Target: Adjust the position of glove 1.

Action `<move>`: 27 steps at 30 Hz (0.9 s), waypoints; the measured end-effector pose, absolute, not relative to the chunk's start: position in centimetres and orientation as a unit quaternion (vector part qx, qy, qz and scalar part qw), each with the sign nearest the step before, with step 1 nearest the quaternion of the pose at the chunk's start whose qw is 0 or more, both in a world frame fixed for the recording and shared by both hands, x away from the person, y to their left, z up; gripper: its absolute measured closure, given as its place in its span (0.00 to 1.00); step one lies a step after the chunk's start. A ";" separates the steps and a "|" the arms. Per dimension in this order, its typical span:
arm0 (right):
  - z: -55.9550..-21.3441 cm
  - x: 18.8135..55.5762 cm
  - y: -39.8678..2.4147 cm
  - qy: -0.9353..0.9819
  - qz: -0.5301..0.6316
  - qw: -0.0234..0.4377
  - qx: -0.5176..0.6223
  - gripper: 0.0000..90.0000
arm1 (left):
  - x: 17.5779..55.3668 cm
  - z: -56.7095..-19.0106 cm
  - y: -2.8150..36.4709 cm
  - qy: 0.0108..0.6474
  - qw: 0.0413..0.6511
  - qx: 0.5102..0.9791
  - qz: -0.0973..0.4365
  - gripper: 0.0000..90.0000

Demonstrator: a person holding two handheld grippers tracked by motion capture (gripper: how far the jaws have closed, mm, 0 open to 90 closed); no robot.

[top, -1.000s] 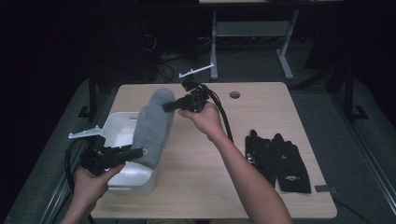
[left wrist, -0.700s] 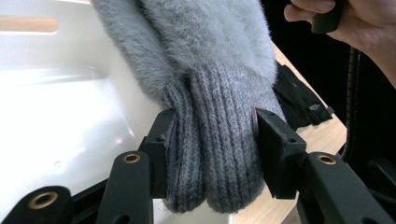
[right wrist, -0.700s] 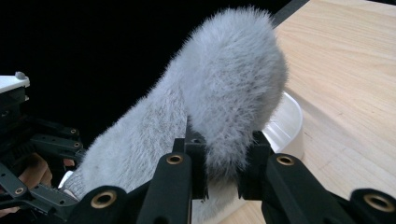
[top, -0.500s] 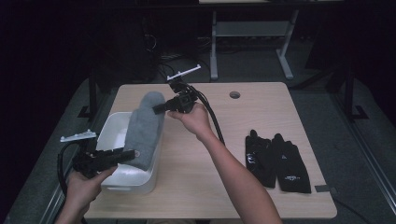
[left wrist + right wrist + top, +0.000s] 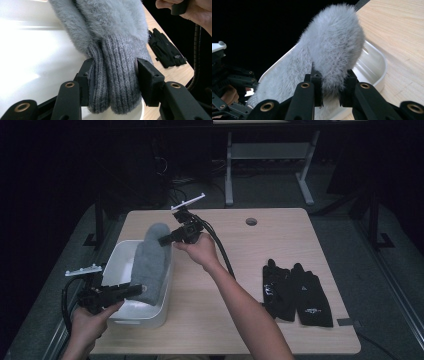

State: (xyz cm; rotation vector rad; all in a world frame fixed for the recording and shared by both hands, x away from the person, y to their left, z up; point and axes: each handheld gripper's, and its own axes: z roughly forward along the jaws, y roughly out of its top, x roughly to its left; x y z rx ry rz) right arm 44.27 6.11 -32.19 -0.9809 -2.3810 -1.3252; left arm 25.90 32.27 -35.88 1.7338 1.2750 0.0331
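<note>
The grey fluffy mitten is stretched above the white tub, which stands at the left side of the wooden table. From the high view, each end of the mitten is at one gripper, but the contact itself is too small to judge there. The left gripper view makes it clear: the left gripper has its two jaws pressed on the ribbed cuff, about half closed, with the white inside of the tub behind. The right gripper view gives the other end: the right gripper pinches the fluffy tip of the mitten between its nearly closed jaws, above the rim of the tub. Whether the mitten's middle part touches the tub floor I cannot tell; it seems to hang just over it. The high view also shows a pair of black gloves lying flat at the right side of the table, well apart from the tub.
</note>
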 end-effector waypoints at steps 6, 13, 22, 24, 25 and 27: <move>-32.8 44.5 6.7 -0.818 -0.449 0.124 -0.336 0.85 | 26.0 -36.5 32.5 0.530 0.473 0.704 0.013 0.57; -33.8 44.7 7.4 -0.821 -0.440 0.130 -0.339 0.85 | 26.1 -37.4 32.6 0.536 0.463 0.706 0.012 0.57; -34.9 44.9 7.9 -0.826 -0.426 0.134 -0.343 0.85 | 26.3 -38.3 32.7 0.543 0.449 0.709 0.007 0.57; -35.2 45.0 8.0 -0.827 -0.425 0.133 -0.345 0.85 | 26.3 -38.5 32.7 0.546 0.445 0.710 0.005 0.56; -35.4 45.0 8.0 -0.827 -0.424 0.134 -0.346 0.85 | 26.3 -38.5 32.7 0.546 0.445 0.710 0.005 0.56; -35.6 45.0 8.0 -0.827 -0.422 0.135 -0.345 0.85 | 26.4 -38.7 32.8 0.545 0.444 0.711 0.004 0.56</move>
